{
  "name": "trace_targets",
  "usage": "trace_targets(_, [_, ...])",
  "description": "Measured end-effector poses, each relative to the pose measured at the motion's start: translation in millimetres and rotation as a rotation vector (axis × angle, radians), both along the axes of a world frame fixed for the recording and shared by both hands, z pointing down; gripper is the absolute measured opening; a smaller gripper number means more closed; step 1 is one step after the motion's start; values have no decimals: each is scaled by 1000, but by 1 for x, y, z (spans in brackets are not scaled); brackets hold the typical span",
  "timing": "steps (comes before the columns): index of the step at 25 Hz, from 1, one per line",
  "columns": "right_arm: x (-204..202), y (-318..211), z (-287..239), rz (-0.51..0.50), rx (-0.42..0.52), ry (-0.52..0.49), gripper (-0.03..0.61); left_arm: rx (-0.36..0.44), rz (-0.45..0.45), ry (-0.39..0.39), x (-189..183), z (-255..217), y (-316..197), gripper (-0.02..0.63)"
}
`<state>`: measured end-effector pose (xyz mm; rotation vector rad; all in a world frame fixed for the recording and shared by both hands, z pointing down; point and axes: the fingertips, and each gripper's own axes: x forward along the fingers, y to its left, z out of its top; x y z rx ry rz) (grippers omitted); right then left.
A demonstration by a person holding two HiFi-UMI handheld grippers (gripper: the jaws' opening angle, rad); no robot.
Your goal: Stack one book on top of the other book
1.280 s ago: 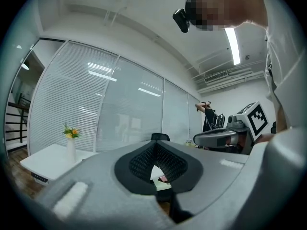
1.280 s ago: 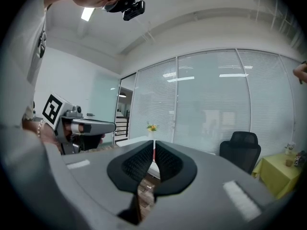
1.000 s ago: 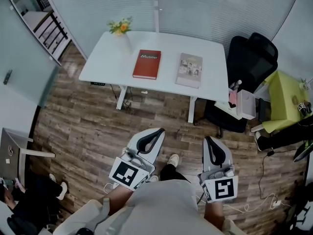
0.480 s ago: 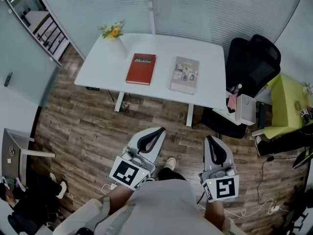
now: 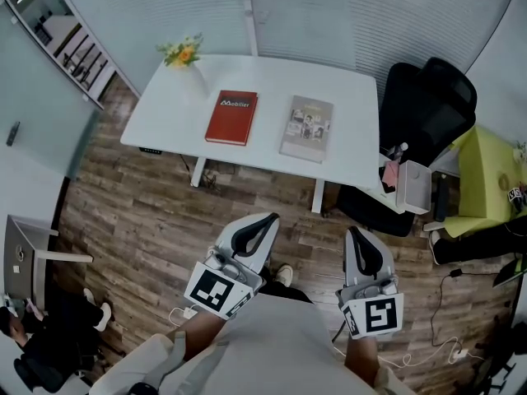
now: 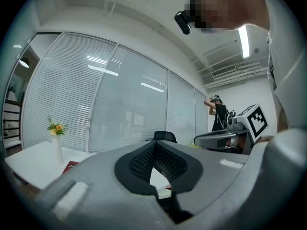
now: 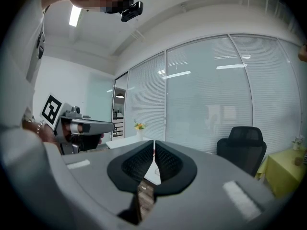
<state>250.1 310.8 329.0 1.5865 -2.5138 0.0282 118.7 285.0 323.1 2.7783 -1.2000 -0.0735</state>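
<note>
The left gripper (image 5: pixel 265 220) and right gripper (image 5: pixel 352 234) are both closed on nothing, well short of the far table (image 5: pixel 354 97). There the red book (image 5: pixel 231 118) lies left of the grey book (image 5: pixel 306 128), apart. The person would do best to approach squarely and open the jaws before reaching a book's edge.

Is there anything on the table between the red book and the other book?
No, nothing visible. Only bare table lies between the red book and the grey book. The vase stands off at the corner.

Flower vase (image 5: pixel 192 72) on wht table (image 5: pixel 350 85), blk chair (image 5: pixel 424 105)
</note>
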Motion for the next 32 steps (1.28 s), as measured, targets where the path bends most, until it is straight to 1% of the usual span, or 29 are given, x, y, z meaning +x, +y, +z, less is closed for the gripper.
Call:
trace_targets(9, [5, -32, 6, 5, -10, 7, 14, -14, 2, 5, 4, 9, -36, 2])
trace_targets(15, [6, -63, 5, 8, -3, 20, 13, 1, 8, 14, 6, 6, -67, 2])
trace_targets(23, [-3, -118, 7, 4, -1, 29, 14, 3, 14, 23, 0, 7, -123, 2])
trace_targets(32, [-25, -196, -2, -3, 8, 49, 12, 16, 15, 33, -21, -2, -200, 2])
